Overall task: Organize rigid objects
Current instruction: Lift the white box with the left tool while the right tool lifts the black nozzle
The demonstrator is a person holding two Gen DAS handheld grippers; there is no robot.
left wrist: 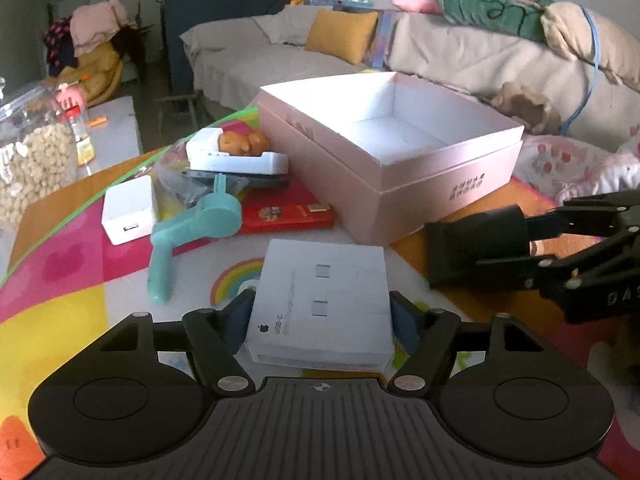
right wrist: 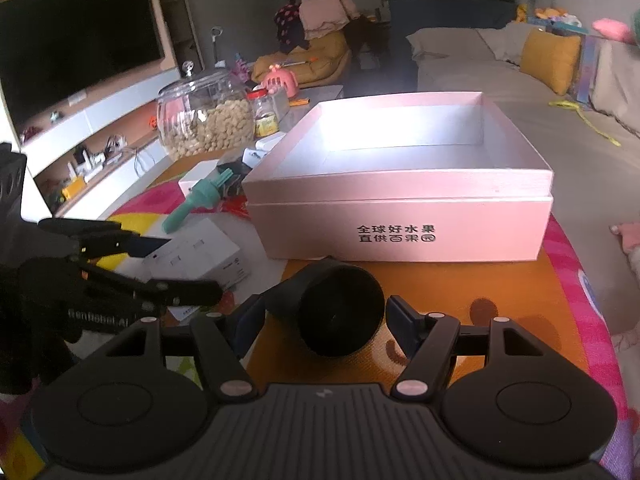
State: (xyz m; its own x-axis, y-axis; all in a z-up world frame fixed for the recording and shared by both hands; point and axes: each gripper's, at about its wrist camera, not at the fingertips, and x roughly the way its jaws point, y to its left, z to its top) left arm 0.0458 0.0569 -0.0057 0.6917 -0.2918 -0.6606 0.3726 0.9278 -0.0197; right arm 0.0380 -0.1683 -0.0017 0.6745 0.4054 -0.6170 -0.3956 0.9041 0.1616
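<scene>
White carton (left wrist: pixel 320 300), flat, between left gripper (left wrist: pixel 322 316) pads.

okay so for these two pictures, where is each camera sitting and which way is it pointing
Left wrist: sits on the left gripper, looking forward over the white box between its fingers toward the pink box and sofa; the right gripper enters from the right.
Right wrist: sits on the right gripper, looking over the black cup between its fingers toward the pink box, jar and TV; the left gripper enters from the left.
Shared: pink box, white box, black cup, teal tool.
</scene>
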